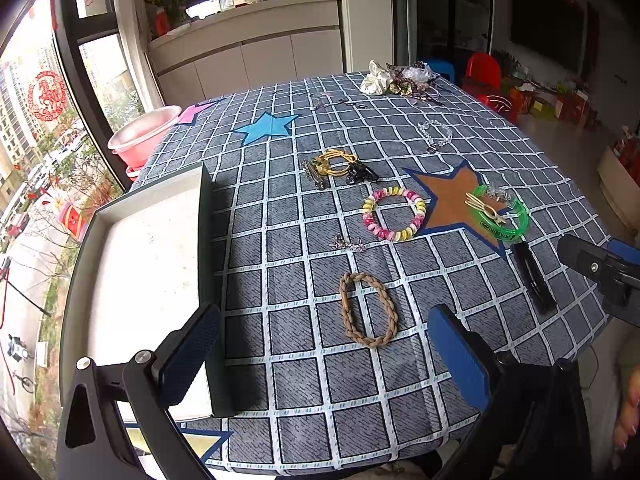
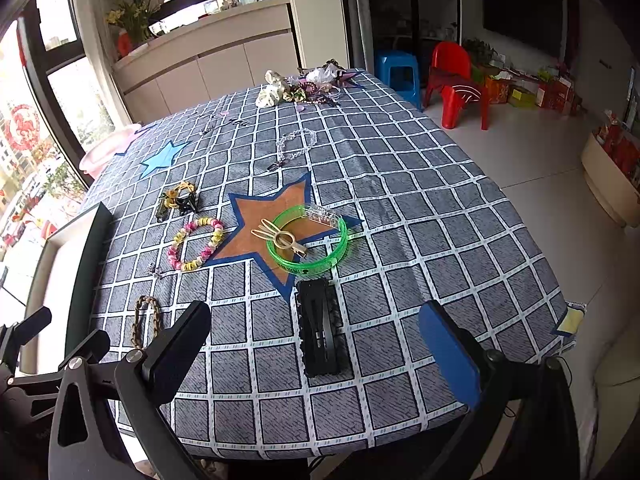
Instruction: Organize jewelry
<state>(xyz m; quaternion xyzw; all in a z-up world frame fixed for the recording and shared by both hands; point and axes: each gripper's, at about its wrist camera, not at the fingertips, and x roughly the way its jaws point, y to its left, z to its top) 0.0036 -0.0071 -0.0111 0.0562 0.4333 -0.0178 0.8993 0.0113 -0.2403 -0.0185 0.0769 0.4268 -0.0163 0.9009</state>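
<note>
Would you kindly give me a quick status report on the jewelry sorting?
Left gripper open, empty, over braided tan bracelet. Right gripper open, over black hair clip. White tray empty. Nothing in the way.

A braided tan band (image 1: 368, 311) lies flat in a long oval. At its 1 o'clock rests a pink-and-yellow beaded bracelet (image 1: 394, 213). At that bracelet's 3 o'clock a green bangle (image 1: 505, 216) carries a cream hair clip (image 1: 486, 207); a black clip (image 2: 320, 334) lies at the bangle's 6 o'clock.
</note>
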